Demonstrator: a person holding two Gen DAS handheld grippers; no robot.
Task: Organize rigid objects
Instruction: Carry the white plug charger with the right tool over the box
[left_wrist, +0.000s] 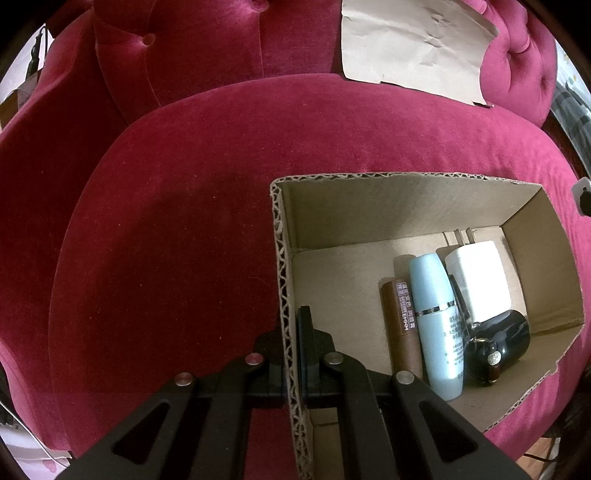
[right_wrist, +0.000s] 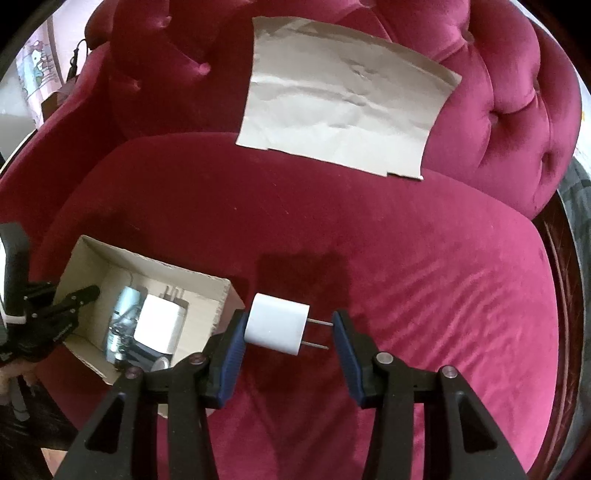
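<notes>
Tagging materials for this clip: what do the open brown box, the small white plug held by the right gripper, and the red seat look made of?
Open brown box: corrugated cardboard, matte; fluting shows along its cut rim.
Small white plug, between the right gripper pads: probably smooth, slightly glossy plastic, with two thin prongs that look metal.
Red seat: plush, velvet-like fabric; its sheen shifts and it shows brush marks.

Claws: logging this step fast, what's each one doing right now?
Left claw: shut on the cardboard box wall.
Right claw: shut on the white charger plug, pads on its back and prong tips.

Crimson velvet armchair (right_wrist: 369, 236) — button-tufted back, creased tan paper (right_wrist: 343, 110) leaning against it
</notes>
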